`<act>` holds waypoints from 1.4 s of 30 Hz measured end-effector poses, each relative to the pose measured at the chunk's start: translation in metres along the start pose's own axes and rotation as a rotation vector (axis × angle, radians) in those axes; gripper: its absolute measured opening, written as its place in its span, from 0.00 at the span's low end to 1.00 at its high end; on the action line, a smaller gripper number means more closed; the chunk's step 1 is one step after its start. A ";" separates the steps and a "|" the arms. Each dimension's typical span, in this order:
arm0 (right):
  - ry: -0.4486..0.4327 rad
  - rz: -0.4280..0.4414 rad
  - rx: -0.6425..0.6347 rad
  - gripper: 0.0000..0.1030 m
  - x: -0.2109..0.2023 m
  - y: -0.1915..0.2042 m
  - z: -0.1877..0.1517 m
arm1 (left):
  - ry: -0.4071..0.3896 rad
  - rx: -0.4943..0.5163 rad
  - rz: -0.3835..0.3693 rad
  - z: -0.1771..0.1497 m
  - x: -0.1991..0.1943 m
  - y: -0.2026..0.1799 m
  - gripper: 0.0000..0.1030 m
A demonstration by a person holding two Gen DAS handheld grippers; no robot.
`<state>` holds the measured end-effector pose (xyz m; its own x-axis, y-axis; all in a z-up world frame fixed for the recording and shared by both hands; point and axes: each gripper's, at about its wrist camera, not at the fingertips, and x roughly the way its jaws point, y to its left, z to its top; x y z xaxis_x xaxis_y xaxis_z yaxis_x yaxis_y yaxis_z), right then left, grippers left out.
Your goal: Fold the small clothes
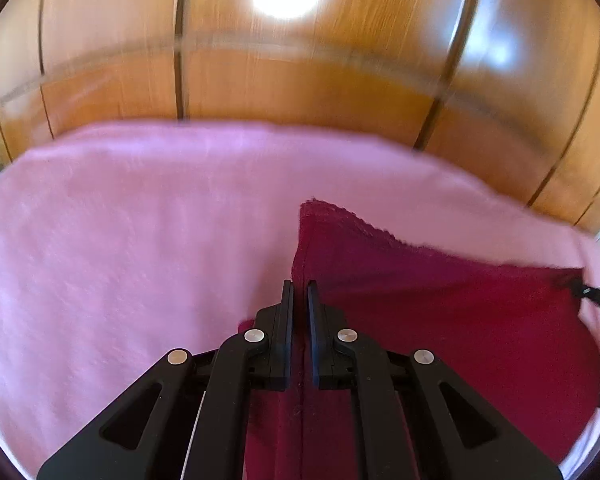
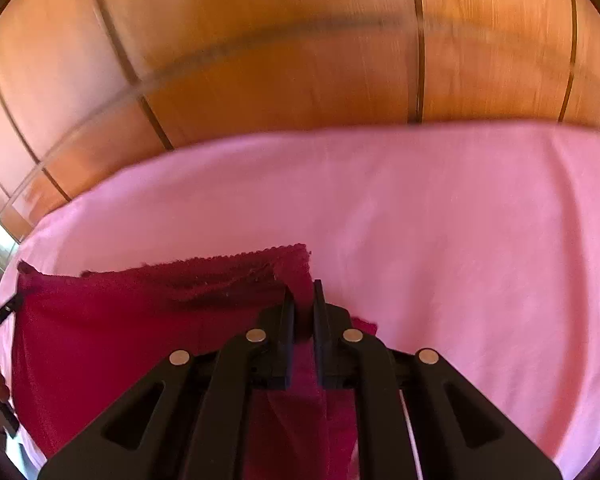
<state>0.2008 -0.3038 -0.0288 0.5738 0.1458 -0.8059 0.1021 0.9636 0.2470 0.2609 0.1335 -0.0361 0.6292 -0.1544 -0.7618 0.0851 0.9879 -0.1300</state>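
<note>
- Left gripper (image 1: 300,292): jaws nearly closed, pinching the crimson garment (image 1: 440,320).
- Right gripper (image 2: 303,292) likewise clamps its other edge.
- Cloth seemingly stretched over pink bedding (image 1: 120,240); frames blurred.

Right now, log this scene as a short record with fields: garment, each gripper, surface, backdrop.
garment: dark red garment, scalloped lace edge, held stretched between both grippers
left gripper: shut on one side edge of the garment
right gripper: shut on the opposite side edge
surface: pink cloth spread under the garment
backdrop: glossy wooden panels behind the cloth
image quality: motion blur, fine detail unclear
</note>
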 end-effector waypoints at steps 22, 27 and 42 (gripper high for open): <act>0.079 0.300 0.176 0.40 -0.100 -0.040 -0.166 | 0.103 -0.215 -0.314 -0.144 -0.093 0.051 0.53; 0.043 0.287 0.153 0.16 -0.108 -0.030 -0.156 | 0.117 -0.209 -0.331 -0.140 -0.098 0.042 0.12; 0.051 0.208 0.104 0.20 -0.157 -0.047 -0.181 | 0.146 -0.173 -0.349 -0.186 -0.160 0.041 0.19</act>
<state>-0.0408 -0.3310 -0.0112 0.5494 0.3523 -0.7577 0.0704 0.8840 0.4622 0.0199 0.1955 -0.0378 0.4678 -0.4930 -0.7335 0.1350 0.8601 -0.4920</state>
